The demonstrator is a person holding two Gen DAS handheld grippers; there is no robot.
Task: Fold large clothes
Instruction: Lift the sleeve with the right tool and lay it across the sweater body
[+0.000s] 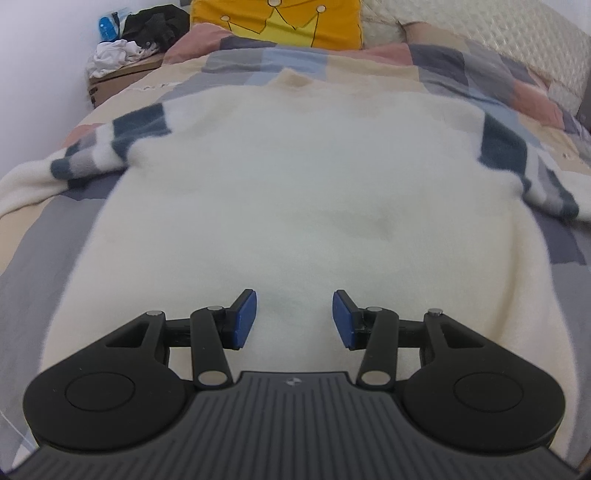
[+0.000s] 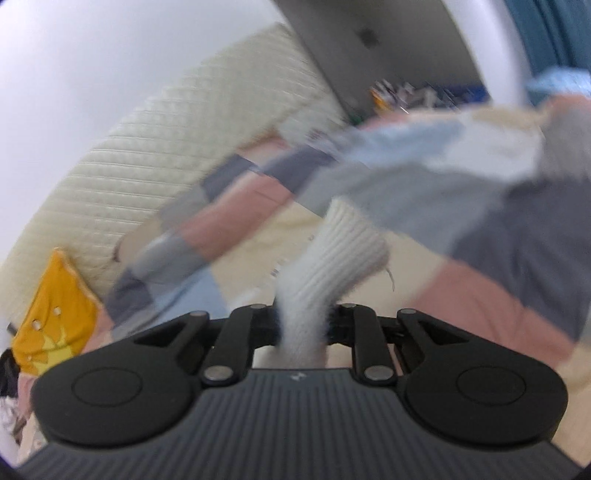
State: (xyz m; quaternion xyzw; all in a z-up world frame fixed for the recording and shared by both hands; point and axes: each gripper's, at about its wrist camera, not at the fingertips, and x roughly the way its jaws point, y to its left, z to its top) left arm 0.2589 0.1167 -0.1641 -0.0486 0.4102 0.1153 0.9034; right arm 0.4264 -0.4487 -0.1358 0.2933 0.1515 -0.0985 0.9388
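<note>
A large cream sweater (image 1: pixel 295 177) with dark teal, grey and white striped sleeves lies flat on the bed, neck away from me. My left gripper (image 1: pixel 295 319) is open and empty, its blue pads (image 1: pixel 243 317) just above the sweater's lower body. My right gripper (image 2: pixel 303 325) is shut on a cream ribbed cuff (image 2: pixel 340 251) of the sweater's sleeve and holds it up above the bedspread. The view there is blurred.
The bed has a patchwork bedspread (image 1: pixel 461 62) in pink, grey, blue and beige. A yellow pillow (image 1: pixel 277 18) and a quilted cream headboard (image 1: pixel 517 37) lie at the far end. A cardboard box with clothes (image 1: pixel 122 62) stands at the far left.
</note>
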